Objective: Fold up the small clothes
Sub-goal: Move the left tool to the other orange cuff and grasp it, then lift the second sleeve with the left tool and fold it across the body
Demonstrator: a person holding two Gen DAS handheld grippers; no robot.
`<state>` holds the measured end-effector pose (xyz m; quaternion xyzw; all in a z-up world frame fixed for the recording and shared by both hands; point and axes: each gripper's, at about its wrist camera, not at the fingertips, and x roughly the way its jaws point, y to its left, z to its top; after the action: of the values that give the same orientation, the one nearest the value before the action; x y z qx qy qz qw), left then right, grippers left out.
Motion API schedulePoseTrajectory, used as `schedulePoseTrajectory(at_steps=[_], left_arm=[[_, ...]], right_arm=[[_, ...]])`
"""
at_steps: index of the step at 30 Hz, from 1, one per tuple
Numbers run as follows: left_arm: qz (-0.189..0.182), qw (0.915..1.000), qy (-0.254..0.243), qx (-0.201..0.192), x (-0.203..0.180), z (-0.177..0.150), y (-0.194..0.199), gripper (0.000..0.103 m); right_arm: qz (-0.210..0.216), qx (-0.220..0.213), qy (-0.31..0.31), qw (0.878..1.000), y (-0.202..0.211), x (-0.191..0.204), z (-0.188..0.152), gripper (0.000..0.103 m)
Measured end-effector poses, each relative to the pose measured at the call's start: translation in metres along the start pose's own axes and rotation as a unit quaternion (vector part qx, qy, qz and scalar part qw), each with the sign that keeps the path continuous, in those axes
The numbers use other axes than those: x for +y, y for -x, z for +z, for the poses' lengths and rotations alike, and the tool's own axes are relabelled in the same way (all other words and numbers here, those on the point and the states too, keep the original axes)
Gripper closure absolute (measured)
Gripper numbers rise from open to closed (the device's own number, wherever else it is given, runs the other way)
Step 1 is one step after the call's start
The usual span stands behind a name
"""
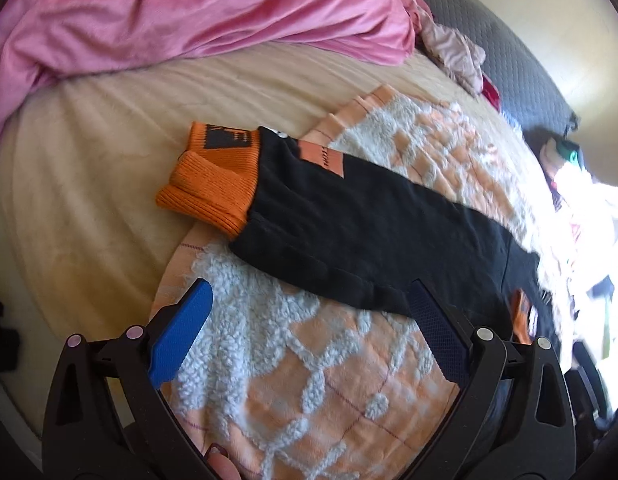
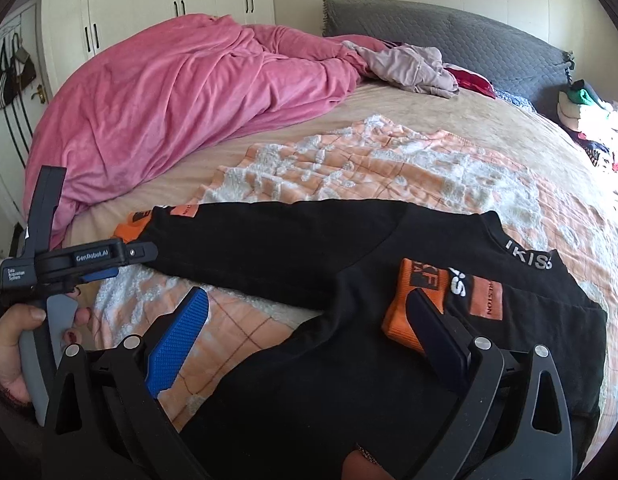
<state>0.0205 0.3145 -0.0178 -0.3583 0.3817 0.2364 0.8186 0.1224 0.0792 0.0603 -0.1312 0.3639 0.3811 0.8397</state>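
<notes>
A small black sweatshirt (image 2: 309, 264) with orange cuffs lies on an orange-and-white fluffy blanket (image 2: 389, 168) on the bed. One sleeve (image 1: 349, 208) stretches out left, ending in an orange cuff (image 1: 213, 176). The other orange cuff (image 2: 417, 300) is folded onto the body near the collar. My left gripper (image 1: 309, 316) is open and empty, hovering just in front of the stretched sleeve; it also shows in the right wrist view (image 2: 125, 256). My right gripper (image 2: 309, 320) is open over the sweatshirt body, its right finger (image 2: 437, 332) by the folded cuff.
A pink duvet (image 2: 169, 100) is heaped at the far left of the bed. Loose clothes (image 2: 409, 64) lie by the grey headboard (image 2: 469, 28), and more laundry (image 2: 597, 120) is piled at the right. White wardrobes (image 2: 157, 0) stand behind.
</notes>
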Motion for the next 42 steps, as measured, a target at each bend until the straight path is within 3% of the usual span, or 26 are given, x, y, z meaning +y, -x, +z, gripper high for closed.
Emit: schedulePoseTrajectory(at_steps=[5,11,12,14,15,17,19,24,32,42], left_arm=[[-0.009,0.9992,0.035,-0.016,0.010,0.006,-0.009,0.011],[0.013,0.9972,0.045,-0.057,0.012,0.016,-0.018,0.014],[0.019,0.9968,0.045,-0.063,0.012,0.018,-0.018,0.020],[0.030,0.9952,0.047,-0.080,0.013,0.022,-0.020,0.040],[0.041,0.9944,0.050,-0.083,0.014,0.025,-0.022,0.057],[0.045,0.9933,0.065,-0.085,0.021,0.030,-0.026,0.070],[0.041,0.9925,0.076,-0.086,0.028,0.032,-0.025,0.091],[0.002,0.9916,0.065,-0.111,0.022,0.029,-0.003,0.096],[-0.069,0.9860,0.023,-0.150,-0.023,0.033,0.047,0.098],[-0.131,0.9799,-0.031,-0.147,-0.085,0.019,0.068,0.098]], right_arm=[[-0.006,0.019,-0.010,1.000,-0.010,-0.001,-0.009,0.005],[-0.022,0.038,-0.031,0.999,-0.010,-0.018,-0.024,0.005],[-0.024,0.040,-0.035,0.998,-0.009,-0.022,-0.026,0.005],[-0.028,0.043,-0.047,0.998,-0.007,-0.032,-0.031,0.005],[-0.033,0.044,-0.054,0.997,-0.005,-0.038,-0.033,0.005],[-0.047,0.045,-0.064,0.996,-0.004,-0.049,-0.038,0.005],[-0.061,0.049,-0.076,0.994,-0.003,-0.060,-0.043,0.005],[-0.072,0.052,-0.115,0.989,0.004,-0.088,-0.051,0.005],[-0.079,0.024,-0.151,0.985,0.028,-0.116,-0.058,0.005],[-0.094,0.004,-0.193,0.977,0.053,-0.144,-0.072,0.005]])
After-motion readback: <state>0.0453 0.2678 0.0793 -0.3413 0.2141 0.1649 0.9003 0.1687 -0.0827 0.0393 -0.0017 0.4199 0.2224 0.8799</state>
